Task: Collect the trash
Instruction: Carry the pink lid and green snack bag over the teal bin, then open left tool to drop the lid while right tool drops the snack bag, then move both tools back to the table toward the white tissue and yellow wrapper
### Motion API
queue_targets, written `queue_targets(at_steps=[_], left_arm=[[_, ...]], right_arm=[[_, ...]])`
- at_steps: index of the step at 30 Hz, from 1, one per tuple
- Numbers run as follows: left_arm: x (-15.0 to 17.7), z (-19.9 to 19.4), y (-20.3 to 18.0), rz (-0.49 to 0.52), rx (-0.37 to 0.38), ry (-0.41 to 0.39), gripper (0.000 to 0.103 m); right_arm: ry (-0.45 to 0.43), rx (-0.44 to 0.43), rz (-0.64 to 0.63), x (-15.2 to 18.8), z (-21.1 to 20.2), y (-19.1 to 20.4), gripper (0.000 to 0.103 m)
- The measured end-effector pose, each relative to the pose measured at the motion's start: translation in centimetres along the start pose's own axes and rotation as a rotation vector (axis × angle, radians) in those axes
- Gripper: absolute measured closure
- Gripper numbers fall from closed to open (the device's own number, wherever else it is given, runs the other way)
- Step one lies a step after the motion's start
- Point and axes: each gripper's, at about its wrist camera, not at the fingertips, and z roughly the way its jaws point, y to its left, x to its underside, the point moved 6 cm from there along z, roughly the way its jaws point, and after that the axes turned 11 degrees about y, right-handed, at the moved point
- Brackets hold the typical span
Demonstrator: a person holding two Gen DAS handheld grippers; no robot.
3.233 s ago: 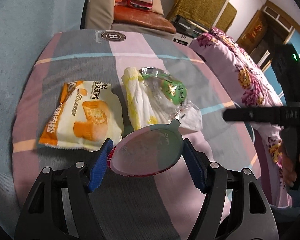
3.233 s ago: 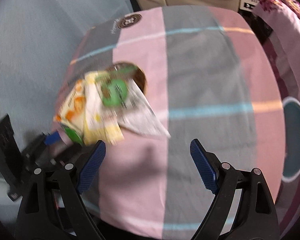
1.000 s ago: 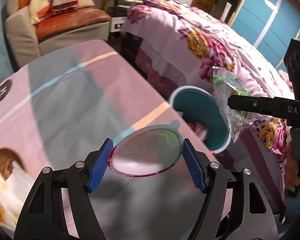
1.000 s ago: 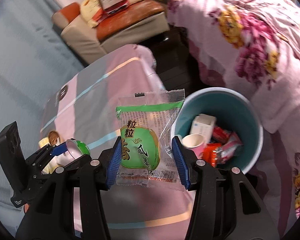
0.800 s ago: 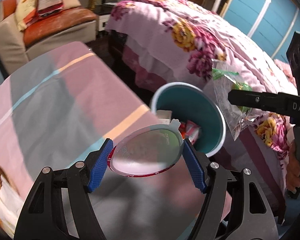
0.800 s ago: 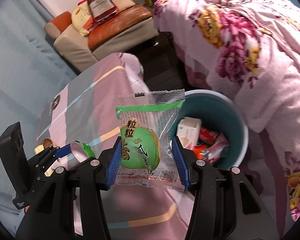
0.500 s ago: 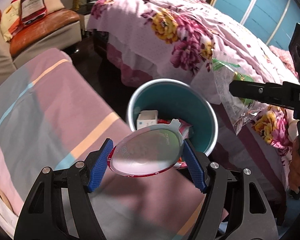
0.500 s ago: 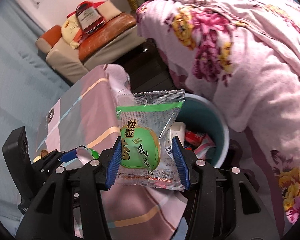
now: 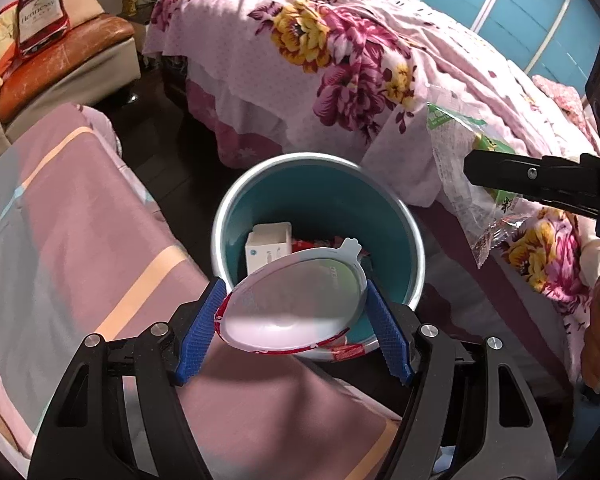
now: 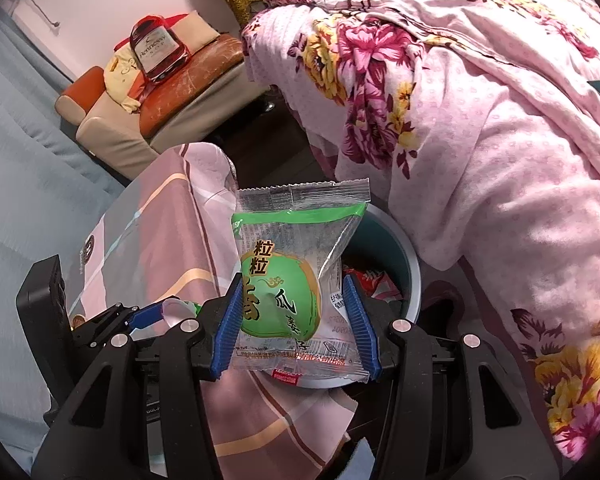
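Note:
My left gripper [image 9: 294, 332] is shut on a round foil cup lid [image 9: 292, 308] with a red rim, held over the near rim of a teal trash bin [image 9: 414, 240]. The bin holds a white box [image 9: 268, 246] and red wrappers. My right gripper [image 10: 296, 326] is shut on a clear green snack wrapper [image 10: 296, 272] with Chinese print, held above the bin [image 10: 414, 276]. In the left wrist view the right gripper [image 9: 540, 184] and its wrapper [image 9: 456, 172] hang to the right of the bin. The left gripper [image 10: 148, 316] shows at the lower left of the right wrist view.
A pink and grey striped tablecloth [image 9: 80, 240] covers the table left of the bin. A bed with a pink floral quilt [image 9: 340, 48] stands right behind the bin. A sofa [image 10: 172, 92] with a red bottle-shaped cushion is at the back.
Both grippers have swung from the table toward the bin. The lid now hangs over the bin's near rim. The right gripper took up the green wrapper and carries it over the bin.

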Motion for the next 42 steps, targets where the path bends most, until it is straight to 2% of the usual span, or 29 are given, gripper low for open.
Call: queue_targets(at_steps=[6,8,10,17,29,33,36,42], left_arm=[[-0.7,0.8,-0.6,0.005,0.011,0.007,0.029],[-0.9,1.0,-0.6,0.003,-0.002,0.004,0.017],[-1.0,1.1,-0.6,-0.004,-0.010,-0.003,0.012],[-0.9,1.6,0.5,-0.041,0.004,0.019,0.012],[0.7,0.3,2.2,-0.106,0.038,0.006,0.012],[1.4,-0.1,2.8,-0.127,0.045,0.002,0.012],[1.9,-0.5,3.3,-0.142,0.045,0.001,0.012],[3.0,-1.8,4.3,-0.165,0.049,-0.023,0.012]], right_arm=[[0.009,0.011,0.008,-0.4,0.4,-0.5,0.055],[0.010,0.016,0.013,-0.5,0.5,-0.7,0.055],[0.013,0.019,0.015,-0.6,0.6,-0.8,0.055],[0.027,0.029,0.021,-0.7,1.3,-1.1,0.055],[0.062,0.042,0.010,-0.6,2.7,-0.2,0.055],[0.074,0.055,0.009,-0.4,2.9,0.2,0.048],[0.078,0.052,0.012,-0.2,3.0,0.5,0.033],[0.079,0.054,0.006,0.4,2.8,1.7,0.029]])
